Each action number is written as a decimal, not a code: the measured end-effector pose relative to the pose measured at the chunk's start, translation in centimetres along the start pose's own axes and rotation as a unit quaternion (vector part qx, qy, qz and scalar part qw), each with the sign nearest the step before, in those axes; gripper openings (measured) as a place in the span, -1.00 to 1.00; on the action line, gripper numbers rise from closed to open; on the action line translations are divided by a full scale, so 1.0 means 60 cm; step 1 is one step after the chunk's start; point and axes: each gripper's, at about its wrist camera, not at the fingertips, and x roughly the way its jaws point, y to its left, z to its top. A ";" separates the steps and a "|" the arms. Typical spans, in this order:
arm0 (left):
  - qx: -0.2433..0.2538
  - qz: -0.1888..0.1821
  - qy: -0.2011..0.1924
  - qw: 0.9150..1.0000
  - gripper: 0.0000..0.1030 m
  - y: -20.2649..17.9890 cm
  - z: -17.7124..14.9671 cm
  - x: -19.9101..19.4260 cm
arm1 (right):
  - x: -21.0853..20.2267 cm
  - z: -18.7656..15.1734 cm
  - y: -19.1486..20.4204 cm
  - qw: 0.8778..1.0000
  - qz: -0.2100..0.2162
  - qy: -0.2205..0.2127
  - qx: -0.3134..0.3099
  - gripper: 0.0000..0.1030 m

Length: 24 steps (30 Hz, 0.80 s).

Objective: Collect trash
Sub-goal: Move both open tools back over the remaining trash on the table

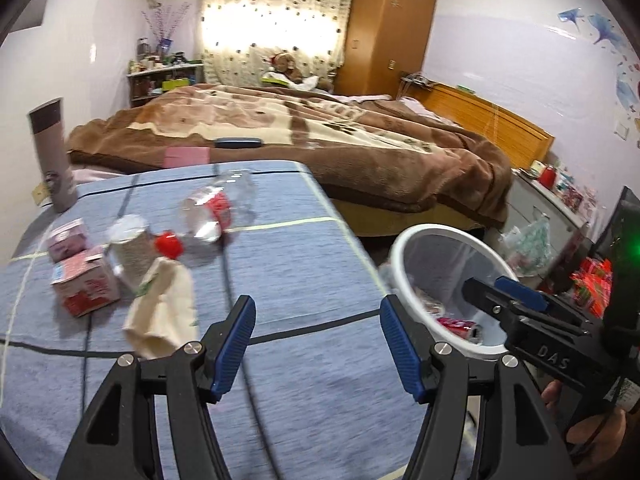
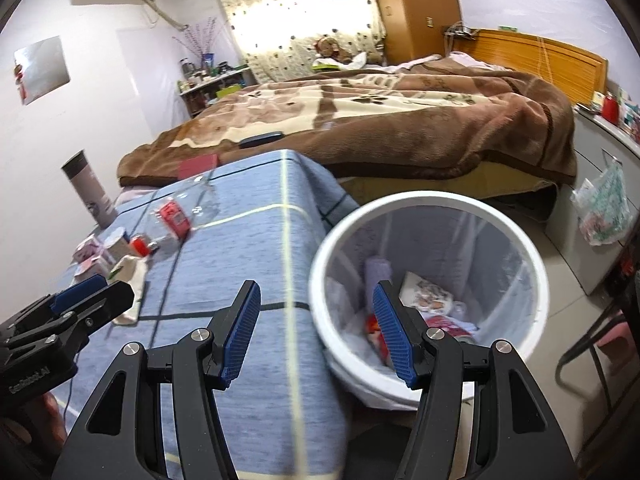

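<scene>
The left gripper (image 1: 316, 344) hovers over the blue tablecloth (image 1: 304, 264), jaws spread wide and empty. The right gripper (image 2: 316, 334) sits above the table edge and the white bin (image 2: 532, 280), jaws likewise spread and empty. Trash remains on the table's far left: a clear plastic bottle (image 1: 218, 210), two pink cartons (image 1: 86, 286), a cup (image 1: 130, 250) and a cream wrapper (image 1: 164, 308). The bin stands on the floor just beside the table and holds wrappers.

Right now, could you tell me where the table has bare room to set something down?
The blue tablecloth is bare from the clear bottle to the edge by the white bin. It is crowded at the left: cartons, cup, cream wrapper.
</scene>
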 end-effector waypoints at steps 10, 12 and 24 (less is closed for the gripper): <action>-0.042 0.047 -0.011 0.998 0.34 0.108 -0.023 -0.039 | 0.016 -0.007 0.081 0.998 0.040 0.007 -0.037 0.17; -0.049 0.059 -0.013 0.997 0.34 0.129 -0.026 -0.046 | 0.023 -0.008 0.098 0.998 0.046 0.010 -0.047 0.17; -0.093 0.110 -0.016 0.989 0.34 0.243 -0.043 -0.075 | 0.066 -0.023 0.192 0.990 0.102 0.052 -0.080 0.17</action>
